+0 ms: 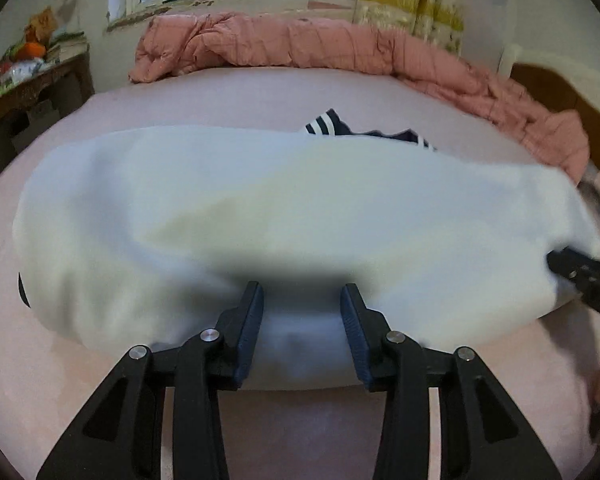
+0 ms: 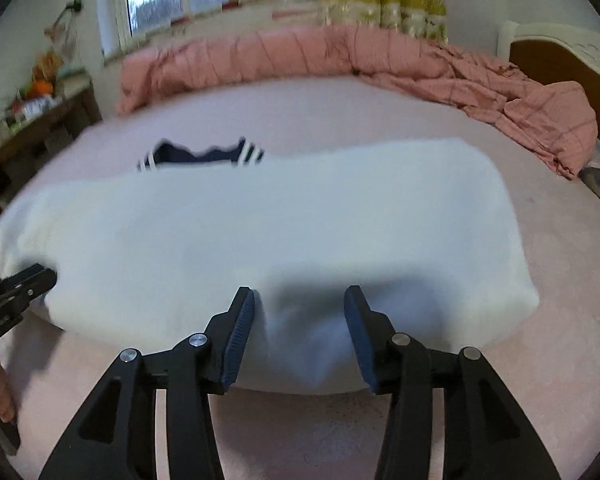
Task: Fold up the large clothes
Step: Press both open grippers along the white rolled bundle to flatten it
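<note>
The white garment (image 1: 280, 216) lies across the bed (image 1: 260, 96) as a long folded band, directly in front of both tongs. Its near edge sits between the pads of each pair.

Left tongs (image 1: 302, 292): jaws part open, about mid width, the pads stand apart from the cloth, so they hold nothing. Right tongs (image 2: 300, 294): same, mid width, the near edge of the cloth is between the pads but not pinched. In the left wrist view the right tongs show at the far right end of the garment; in the right wrist view the left tongs show at the far left end. So they are near the 2 ends of the near edge.

My judgement: a fold is just laid down and released, the next fold is not yet started.

To do this step well:
- pull both tongs straight back & clear of the edge, w/o dragging the cloth, else the fold opens;
- check the near edge stays straight, approx. parallel to the far edge;
- for the next grip, take both layers at the corners, not the top layer only.

Beyond the garment, farther from the tongs, a dark striped garment (image 1: 328, 124) peeks out, and a pink quilt (image 1: 300, 44) is bunched at the far side of the bed. Keep the white piece from pushing into them.
</note>
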Motion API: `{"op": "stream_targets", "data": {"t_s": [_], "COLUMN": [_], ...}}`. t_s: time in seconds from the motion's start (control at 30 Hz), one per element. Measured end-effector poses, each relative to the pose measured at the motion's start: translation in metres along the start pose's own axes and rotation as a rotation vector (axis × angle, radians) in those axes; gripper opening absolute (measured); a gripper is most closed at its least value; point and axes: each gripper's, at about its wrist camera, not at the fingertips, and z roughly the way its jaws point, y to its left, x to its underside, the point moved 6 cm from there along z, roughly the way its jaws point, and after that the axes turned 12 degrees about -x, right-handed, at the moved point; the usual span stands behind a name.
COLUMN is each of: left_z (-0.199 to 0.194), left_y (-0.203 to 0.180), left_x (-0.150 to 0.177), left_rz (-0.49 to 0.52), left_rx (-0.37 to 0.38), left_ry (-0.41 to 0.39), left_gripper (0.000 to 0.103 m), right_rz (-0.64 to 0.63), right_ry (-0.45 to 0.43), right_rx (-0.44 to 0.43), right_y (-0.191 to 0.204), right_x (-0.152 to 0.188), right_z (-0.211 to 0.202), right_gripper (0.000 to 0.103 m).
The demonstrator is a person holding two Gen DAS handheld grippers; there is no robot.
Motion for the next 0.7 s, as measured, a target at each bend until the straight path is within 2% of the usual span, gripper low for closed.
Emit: {"op": "stream_targets", "data": {"t_s": [0.1,0.33,0.4,0.43,0.53,0.63,0.7], "left_z": [-0.003,-0.010,-0.019,-0.028,-0.051,-0.058,-0.058], "left_y": [-0.003,0.007,0.008,0.008,0.004,0.004,0.008], "left_x": [0.002,0.002,-0.001,-0.003,-0.010,-0.011,-0.012], "left_rz": [0.008,-0.061,-0.068,-0.070,-0.078,-0.078,-0.093], "left_rx": [-0.013,0.066,0.059,0.054,0.065,0.053,0.053], "left_ry": [-0.016,-0.055,-0.102,-0.147,-0.269,-0.310,-0.312], "left_gripper": [0.040,0.039,0.038,0.035,0.034,0.038,0.043], "right_rz": [-0.024,-0.018,-0.016,-0.017,-0.003,0.049,0.048], "right_ry": [0.000,-0.025,-0.052,-0.076,-0.123,-0.127,-0.116], "right_rx": [0.028,0.016,0.003,-0.006,-0.063,-0.106,-0.085], "right_y": [0.003,0.001,0.001,0.002,0.006,0.007,0.009], "right_x": [0.004,0.004,0.003,0.001,-0.003,-0.002,-0.001], "right_z": [0.004,0.000,-0.007,-0.013,-0.023,-0.023,-0.018], "right_gripper": [0.049,0.050,0.050,0.050,0.050,0.050,0.049]}}
